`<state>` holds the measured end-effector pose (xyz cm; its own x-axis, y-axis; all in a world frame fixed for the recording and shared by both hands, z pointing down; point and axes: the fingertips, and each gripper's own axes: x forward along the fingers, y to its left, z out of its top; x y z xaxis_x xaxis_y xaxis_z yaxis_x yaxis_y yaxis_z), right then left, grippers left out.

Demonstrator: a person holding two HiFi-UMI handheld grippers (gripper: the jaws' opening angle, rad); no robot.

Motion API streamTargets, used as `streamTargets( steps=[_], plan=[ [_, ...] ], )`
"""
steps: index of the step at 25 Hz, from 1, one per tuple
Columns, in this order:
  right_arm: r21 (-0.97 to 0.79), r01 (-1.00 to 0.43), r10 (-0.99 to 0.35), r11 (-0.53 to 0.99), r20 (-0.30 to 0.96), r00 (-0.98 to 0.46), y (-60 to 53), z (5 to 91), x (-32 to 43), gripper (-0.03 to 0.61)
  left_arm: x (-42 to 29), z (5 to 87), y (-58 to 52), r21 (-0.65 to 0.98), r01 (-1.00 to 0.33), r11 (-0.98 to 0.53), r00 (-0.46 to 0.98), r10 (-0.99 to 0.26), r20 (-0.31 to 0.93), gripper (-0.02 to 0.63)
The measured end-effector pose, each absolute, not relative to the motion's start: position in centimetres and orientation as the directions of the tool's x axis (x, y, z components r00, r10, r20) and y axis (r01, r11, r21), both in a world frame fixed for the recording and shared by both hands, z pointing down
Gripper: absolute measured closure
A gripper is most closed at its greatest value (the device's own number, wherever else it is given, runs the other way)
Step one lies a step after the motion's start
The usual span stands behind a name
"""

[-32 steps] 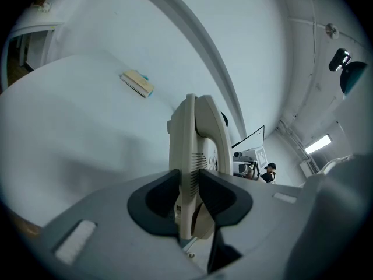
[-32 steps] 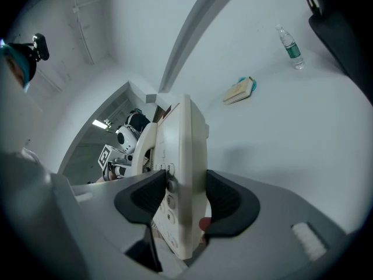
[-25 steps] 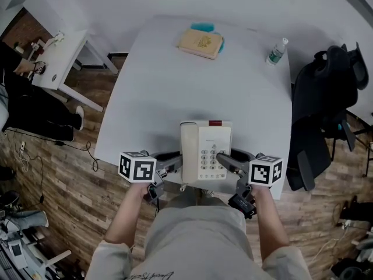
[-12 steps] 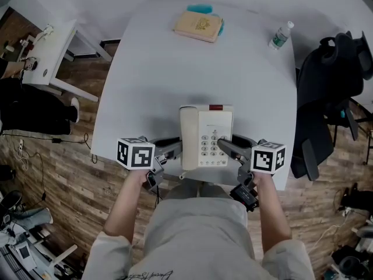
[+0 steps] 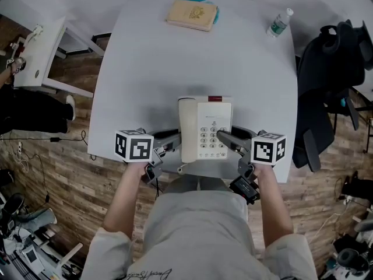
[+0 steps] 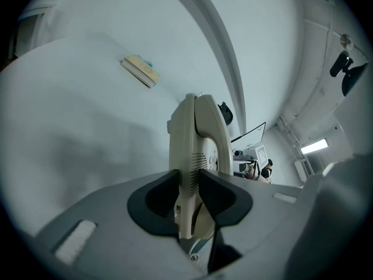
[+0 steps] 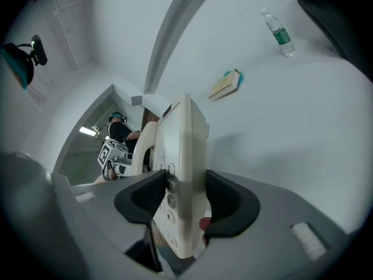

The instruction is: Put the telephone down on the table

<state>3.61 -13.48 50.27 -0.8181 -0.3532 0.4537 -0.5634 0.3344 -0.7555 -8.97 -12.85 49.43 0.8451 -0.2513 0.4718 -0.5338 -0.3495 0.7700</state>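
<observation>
A cream desk telephone, handset on its left side and keypad facing up, is held over the near part of the white table. My left gripper is shut on its left edge and my right gripper on its right edge. In the left gripper view the dark pads clamp the telephone edge-on at the left gripper. The right gripper view likewise shows the right gripper pinching the telephone. I cannot tell whether its base touches the table.
A tan book on something teal lies at the table's far edge. A water bottle stands at the far right corner. A black office chair is right of the table and a small white side table to the left.
Both grippers have carried the telephone a little farther in over the table, away from its near edge. Both grips are unchanged.
</observation>
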Motion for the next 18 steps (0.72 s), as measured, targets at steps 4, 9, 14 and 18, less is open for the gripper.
streamTargets(
  steps=[4,9,14,18],
  plan=[
    [-0.757,-0.568,-0.357,0.322,0.459,-0.814,-13.7,50.8,3.9,0.356,-8.7,50.1,-13.2,0.776,-0.528,-0.344,0.849,-0.243,0.469,0.489],
    [-0.753,-0.577,-0.357,0.316,0.469,-0.808,-14.3,51.5,3.8,0.356,-8.8,50.9,-13.8,0.785,-0.523,-0.333,0.852,-0.234,0.469,0.489],
    [-0.753,-0.58,-0.355,0.311,0.474,-0.806,-15.1,52.1,3.7,0.356,-8.9,51.7,-14.6,0.791,-0.52,-0.323,0.854,-0.225,0.469,0.489],
    [-0.754,-0.582,-0.346,0.306,0.481,-0.805,-15.4,52.9,3.8,0.356,-8.8,52.3,-15.0,0.788,-0.522,-0.328,0.853,-0.208,0.478,0.489]
  ],
)
